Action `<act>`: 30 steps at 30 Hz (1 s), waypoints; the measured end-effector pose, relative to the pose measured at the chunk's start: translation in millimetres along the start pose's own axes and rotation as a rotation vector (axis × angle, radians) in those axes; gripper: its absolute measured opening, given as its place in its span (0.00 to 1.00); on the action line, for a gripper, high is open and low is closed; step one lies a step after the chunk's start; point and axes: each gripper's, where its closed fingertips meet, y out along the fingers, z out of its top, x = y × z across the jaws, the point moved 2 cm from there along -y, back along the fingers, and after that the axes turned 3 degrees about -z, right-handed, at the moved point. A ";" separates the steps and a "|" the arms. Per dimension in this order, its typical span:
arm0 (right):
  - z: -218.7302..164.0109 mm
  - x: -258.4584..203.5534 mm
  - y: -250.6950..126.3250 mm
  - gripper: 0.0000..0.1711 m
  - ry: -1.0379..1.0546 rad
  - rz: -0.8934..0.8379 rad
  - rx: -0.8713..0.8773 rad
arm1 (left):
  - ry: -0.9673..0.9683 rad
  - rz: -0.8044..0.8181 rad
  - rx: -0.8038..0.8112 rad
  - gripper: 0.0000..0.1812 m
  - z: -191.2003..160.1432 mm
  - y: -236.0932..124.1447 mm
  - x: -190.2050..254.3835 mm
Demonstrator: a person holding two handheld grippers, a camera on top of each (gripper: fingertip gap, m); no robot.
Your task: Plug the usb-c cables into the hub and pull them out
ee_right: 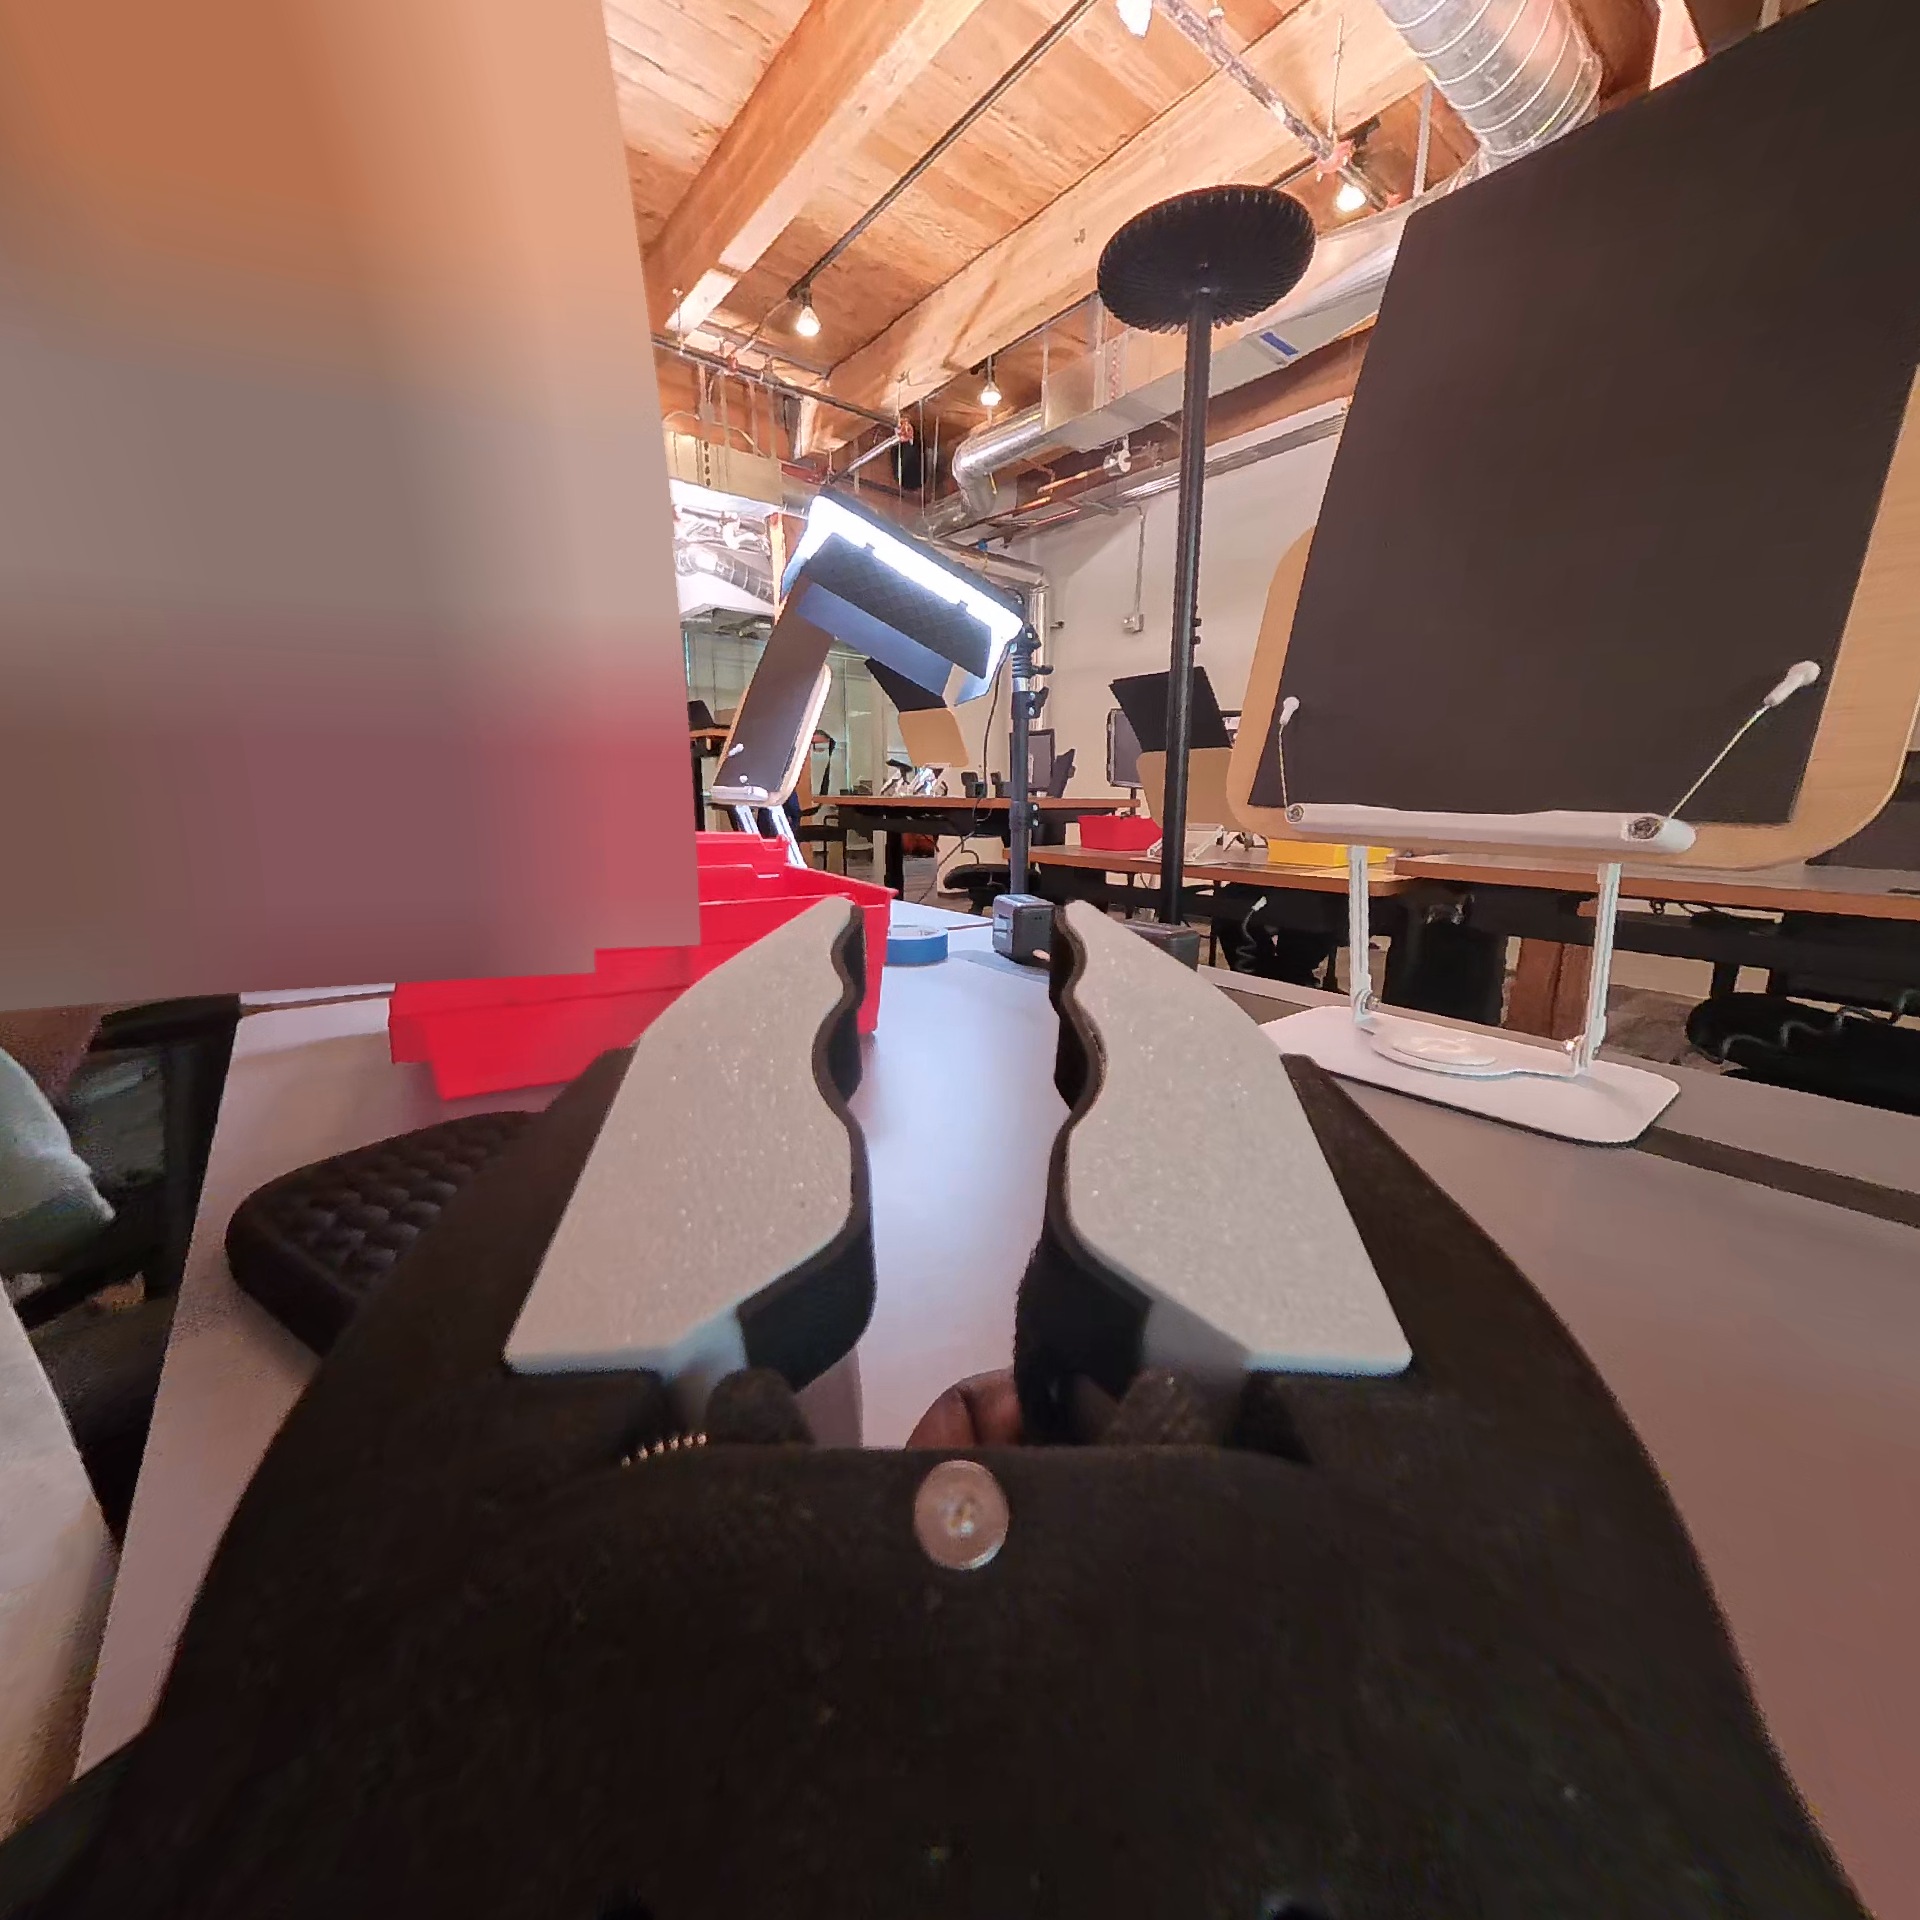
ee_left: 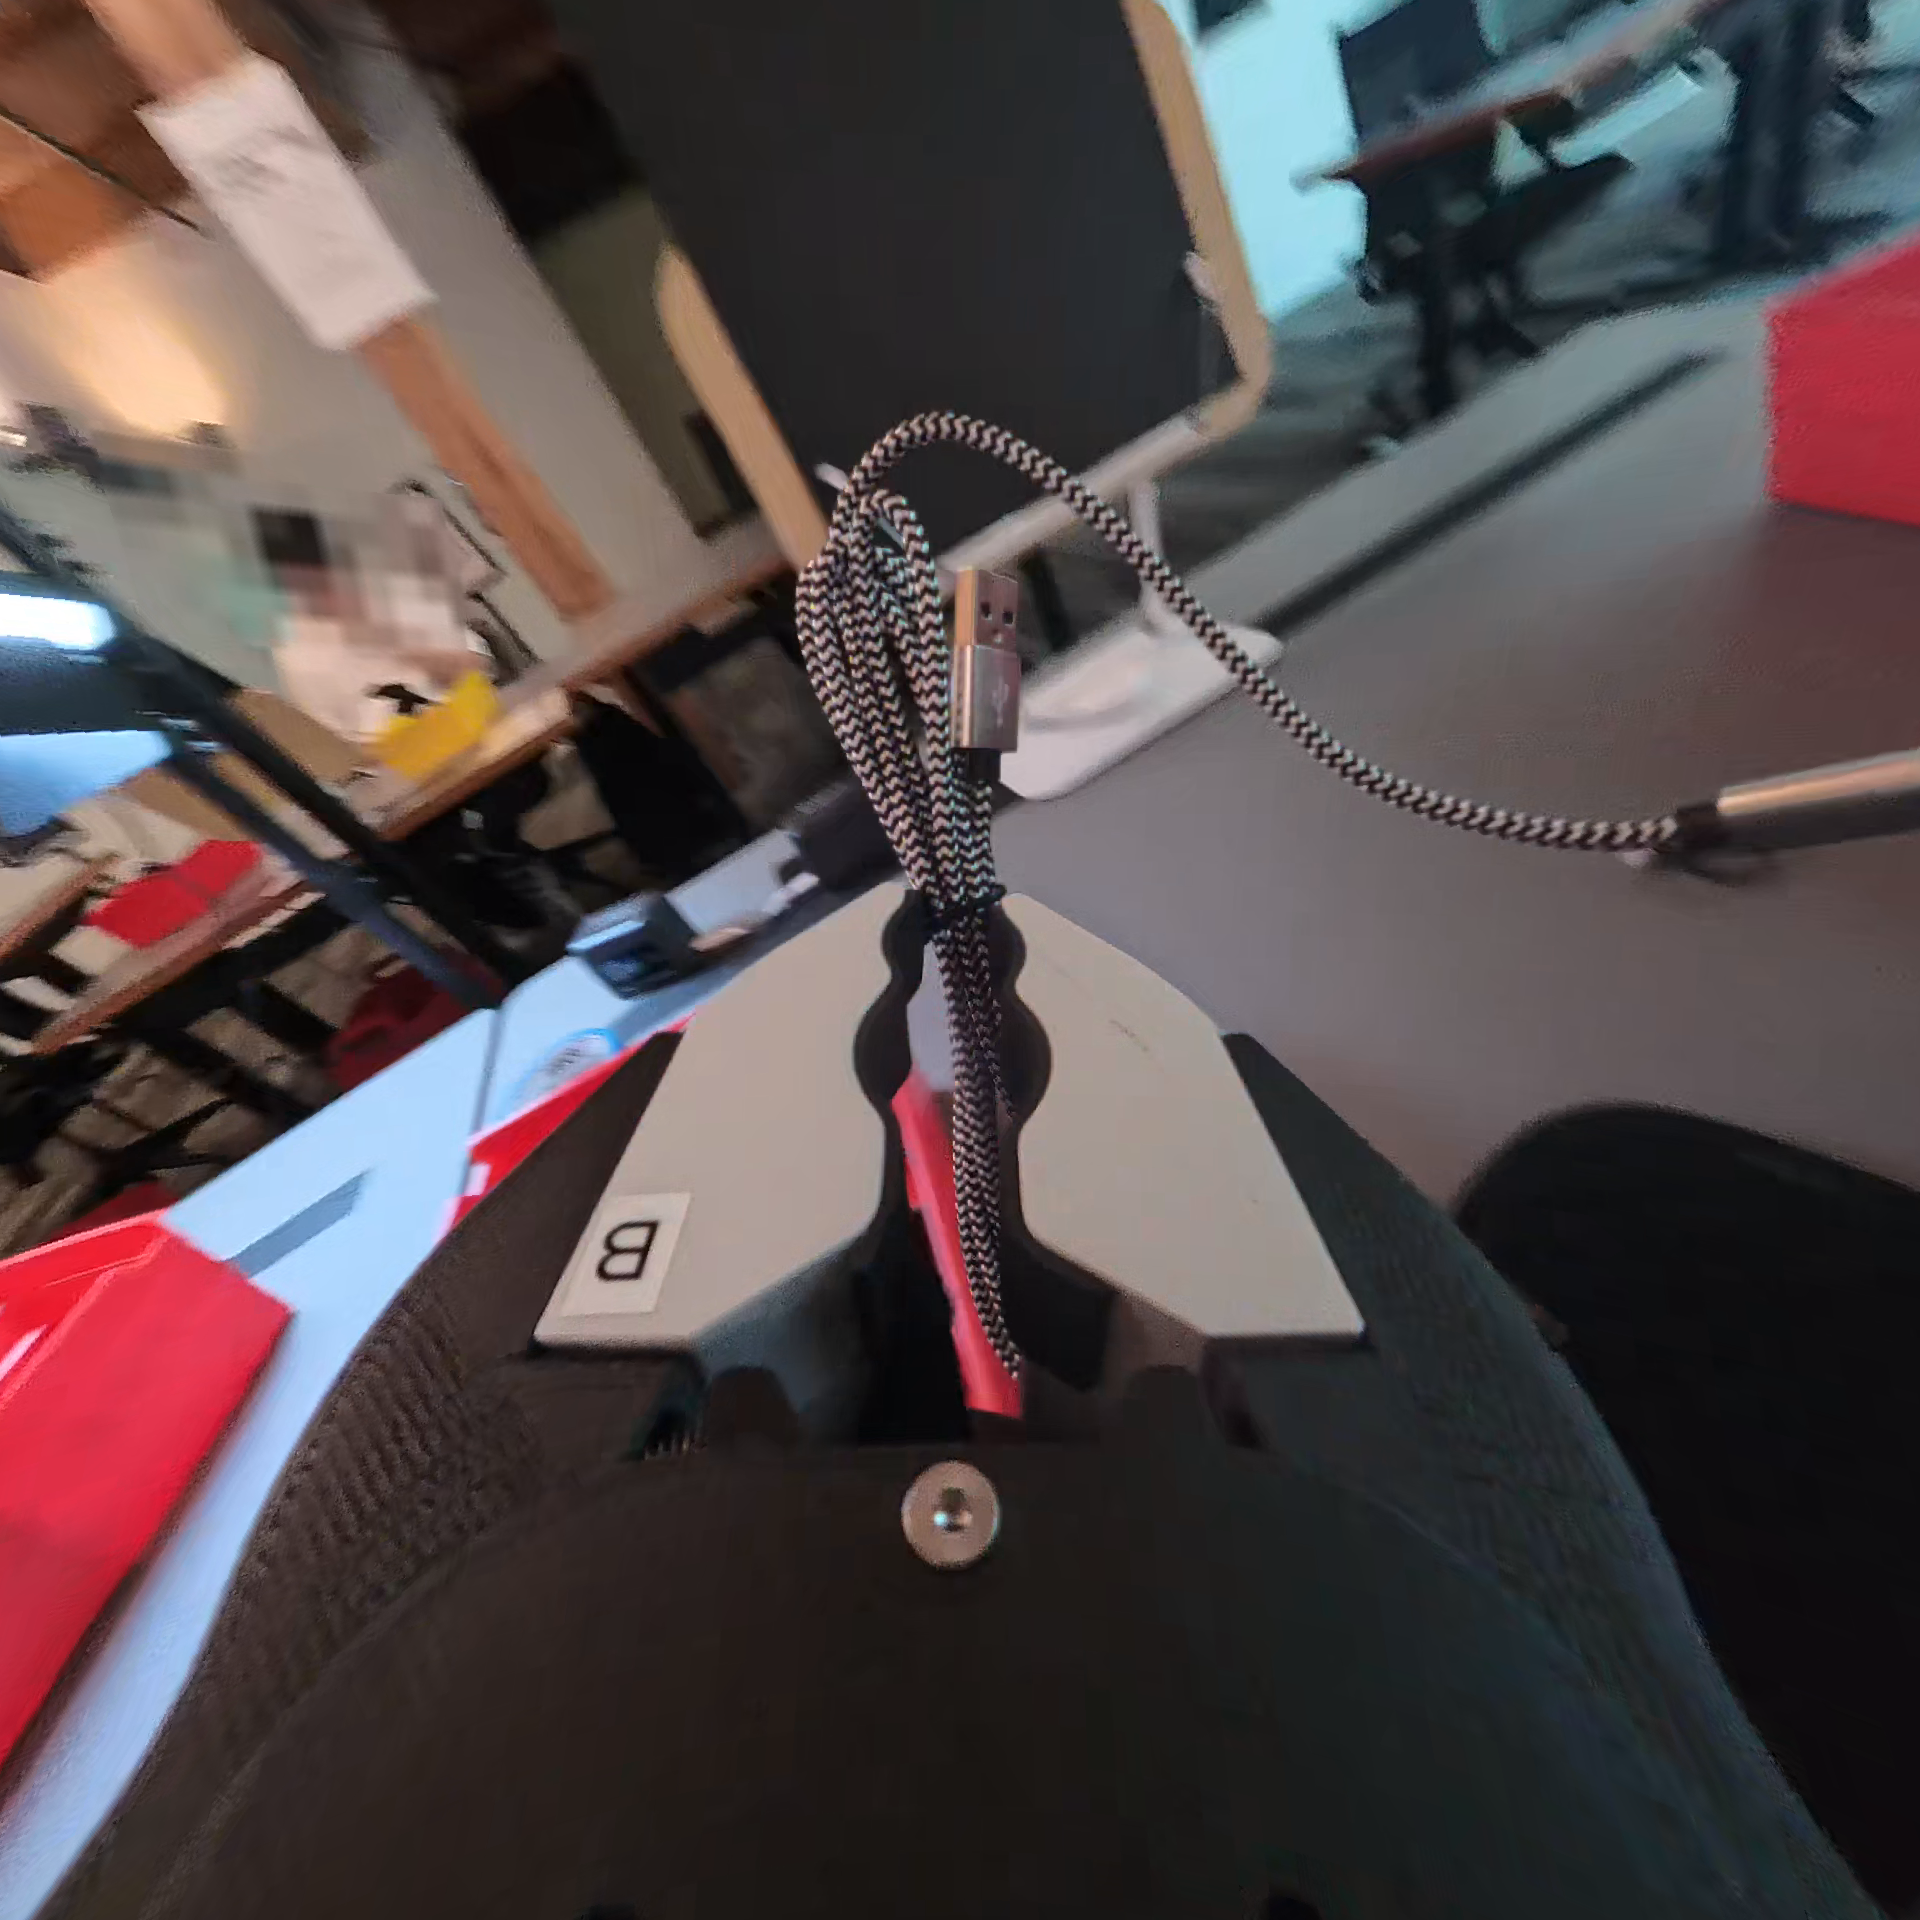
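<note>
My left gripper [ee_left: 961, 920] is shut on a bundled black-and-white braided cable [ee_left: 883, 665] and holds it up off the grey table [ee_left: 1403, 987]. A silver USB plug [ee_left: 985, 665] stands up beside the bundle. One strand arcs right and down to a silver metal plug housing [ee_left: 1808, 800] that lies near the table. A small grey box with ports, perhaps the hub [ee_right: 1018, 925], stands far back on the table; it also shows in the left wrist view [ee_left: 644, 945]. My right gripper [ee_right: 958, 920] is open and empty, low over the table.
Red bins [ee_right: 748, 935] stand at the back left, another red bin [ee_left: 104, 1403] lies below my left gripper, and a red box [ee_left: 1849, 395] is far right. A white stand with a black board [ee_right: 1558, 520], a black wrist rest [ee_right: 343, 1195] and a blue tape roll [ee_right: 914, 943] are also there. Across from one pair of fingers to the other is roughly 30 cm.
</note>
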 end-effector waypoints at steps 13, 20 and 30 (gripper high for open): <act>-2.5 -94.8 23.5 0.30 -0.145 0.226 -0.471 | 0.050 -0.195 -0.102 0.06 -14.8 60.3 110.3; -35.4 -81.2 32.1 0.15 -0.013 0.047 -0.511 | 0.009 -0.270 -0.038 0.06 -5.7 61.0 135.7; -45.5 -81.4 25.4 0.04 -0.095 0.075 -0.575 | -0.051 -0.301 -0.032 0.06 -6.4 56.1 134.2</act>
